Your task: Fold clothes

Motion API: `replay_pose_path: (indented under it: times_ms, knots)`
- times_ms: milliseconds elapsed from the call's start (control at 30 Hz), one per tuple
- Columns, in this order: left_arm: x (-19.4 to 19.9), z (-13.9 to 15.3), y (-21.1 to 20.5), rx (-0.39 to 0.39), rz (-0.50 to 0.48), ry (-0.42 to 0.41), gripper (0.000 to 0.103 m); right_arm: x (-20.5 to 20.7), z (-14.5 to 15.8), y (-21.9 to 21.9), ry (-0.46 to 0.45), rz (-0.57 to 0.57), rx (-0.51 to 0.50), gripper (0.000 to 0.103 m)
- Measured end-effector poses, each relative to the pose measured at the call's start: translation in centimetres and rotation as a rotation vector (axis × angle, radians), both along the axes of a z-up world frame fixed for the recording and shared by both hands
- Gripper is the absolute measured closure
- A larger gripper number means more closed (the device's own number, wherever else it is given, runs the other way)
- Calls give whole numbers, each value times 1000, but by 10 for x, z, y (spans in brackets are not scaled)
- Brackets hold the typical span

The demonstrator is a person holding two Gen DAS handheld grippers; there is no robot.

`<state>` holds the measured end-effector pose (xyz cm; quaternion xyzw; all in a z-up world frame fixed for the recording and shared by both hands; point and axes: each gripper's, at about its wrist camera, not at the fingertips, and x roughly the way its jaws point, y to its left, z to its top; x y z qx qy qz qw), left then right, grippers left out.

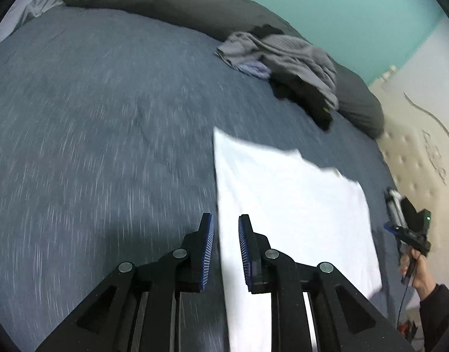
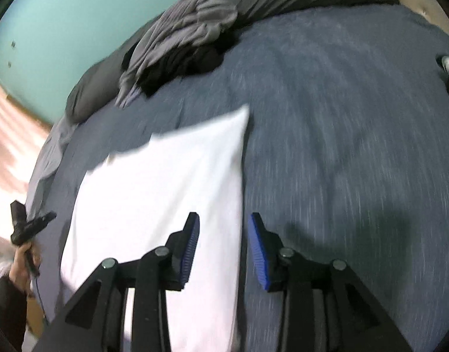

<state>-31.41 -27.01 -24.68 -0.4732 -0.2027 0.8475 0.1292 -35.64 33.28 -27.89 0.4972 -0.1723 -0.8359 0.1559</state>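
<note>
Left gripper (image 1: 225,252): jaws apart, gripping nothing, above the white garment's left edge.
Right gripper (image 2: 223,252): jaws parted, empty, over its right edge.
White garment (image 1: 286,193): flat on the blue bedspread (image 1: 101,135), ahead of both grippers.
Grey clothes pile (image 1: 286,58): beyond it.

On the bed (image 1: 92,117), the folded cloth (image 1: 289,205) lies at 4 o'clock in the left wrist view; the clothes pile (image 1: 286,67) lies beyond it at 1 o'clock, against the pillows (image 1: 165,3).
</note>
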Motion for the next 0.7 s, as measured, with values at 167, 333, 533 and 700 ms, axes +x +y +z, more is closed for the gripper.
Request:
replay_pose_path:
  times_ms: [167,333,533,700]
  knots:
    - [60,-2,13,3,-58,-37,81,64,-5,-2,-65,63,25,62]
    - [96,-17,33,-34,-122,-82,74,111,-23,3,-128,72,-2,61]
    - [117,-27,46,-90,-154,-101,74,141,-33,-6,-121,115,61,61]
    - [118,-32,51,-120,-149,-111,74,142,-34,-22,-91,152,116,61]
